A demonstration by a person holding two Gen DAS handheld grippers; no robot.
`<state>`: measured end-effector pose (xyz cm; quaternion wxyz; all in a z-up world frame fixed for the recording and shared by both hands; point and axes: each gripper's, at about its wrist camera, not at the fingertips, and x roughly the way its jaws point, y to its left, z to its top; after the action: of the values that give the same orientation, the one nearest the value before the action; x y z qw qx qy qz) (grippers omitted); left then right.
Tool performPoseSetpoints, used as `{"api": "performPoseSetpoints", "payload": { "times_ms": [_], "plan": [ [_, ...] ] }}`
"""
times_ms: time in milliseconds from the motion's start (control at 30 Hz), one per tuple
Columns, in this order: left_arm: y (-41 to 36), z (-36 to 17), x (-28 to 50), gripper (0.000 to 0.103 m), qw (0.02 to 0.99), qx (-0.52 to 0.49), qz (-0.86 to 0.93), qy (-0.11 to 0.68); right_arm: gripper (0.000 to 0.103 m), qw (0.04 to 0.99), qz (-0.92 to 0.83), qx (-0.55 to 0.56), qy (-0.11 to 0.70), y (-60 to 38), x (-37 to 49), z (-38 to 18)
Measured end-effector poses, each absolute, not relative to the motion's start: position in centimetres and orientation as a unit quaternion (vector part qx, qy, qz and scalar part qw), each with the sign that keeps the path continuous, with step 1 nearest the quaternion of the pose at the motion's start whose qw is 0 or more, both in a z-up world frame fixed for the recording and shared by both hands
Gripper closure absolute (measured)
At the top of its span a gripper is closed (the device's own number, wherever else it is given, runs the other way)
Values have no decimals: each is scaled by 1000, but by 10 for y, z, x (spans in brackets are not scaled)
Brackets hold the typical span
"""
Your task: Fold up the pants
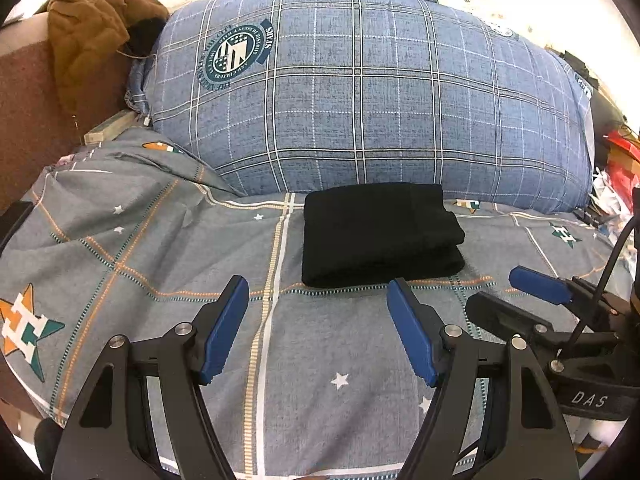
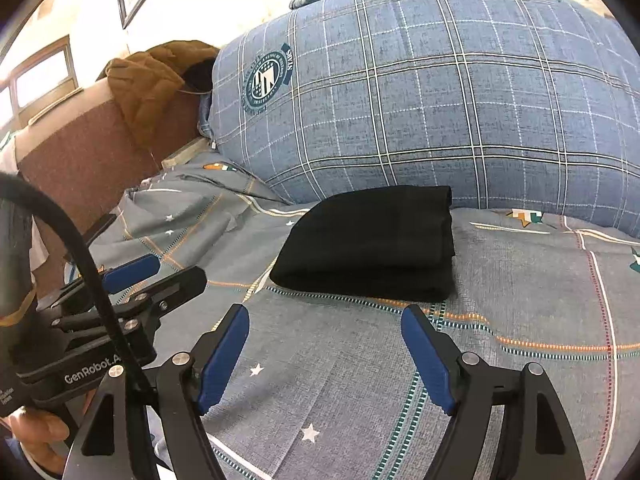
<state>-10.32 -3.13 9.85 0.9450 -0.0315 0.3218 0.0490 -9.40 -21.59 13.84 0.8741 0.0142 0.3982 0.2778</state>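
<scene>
Left wrist view: left gripper (image 1: 318, 300) spread, empty, above grey patterned sheet (image 1: 160, 248). Black pants (image 1: 380, 234) lay as a soft folded rectangle just before the plaid pillow (image 1: 360, 92).

Right wrist view: right gripper (image 2: 325, 330) spread, empty; pants' interior folds indistinct.

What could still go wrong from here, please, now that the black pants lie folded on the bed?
1. The folded pants rest against the plaid pillow; if the pillow shifts, it might nudge the stack.
2. Both the left claw and the right claw hover open near the front fold; a low move forward could snag it and undo the layers.
</scene>
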Motion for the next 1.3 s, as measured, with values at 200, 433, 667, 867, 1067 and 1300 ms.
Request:
{"api": "performPoseSetpoints", "payload": {
  "times_ms": [200,433,667,867,1067,1300],
  "plan": [
    [-31,95,-106,31,943,-37,47,326,26,874,277,8,398,-215,-98,140],
    [-33,98,-112,31,948,-30,48,313,26,873,278,8,401,-214,-99,139],
    [-34,95,-109,31,947,-31,47,317,25,874,280,-5,398,-207,-104,141],
    [-36,93,-104,31,947,-22,51,317,25,875,278,-2,397,-207,-101,140],
    [-36,86,-94,31,944,-21,53,326,24,874,269,-13,404,-212,-94,133],
    [-37,83,-80,31,943,-19,50,328,24,873,262,-8,411,-219,-83,128]
  ]
}}
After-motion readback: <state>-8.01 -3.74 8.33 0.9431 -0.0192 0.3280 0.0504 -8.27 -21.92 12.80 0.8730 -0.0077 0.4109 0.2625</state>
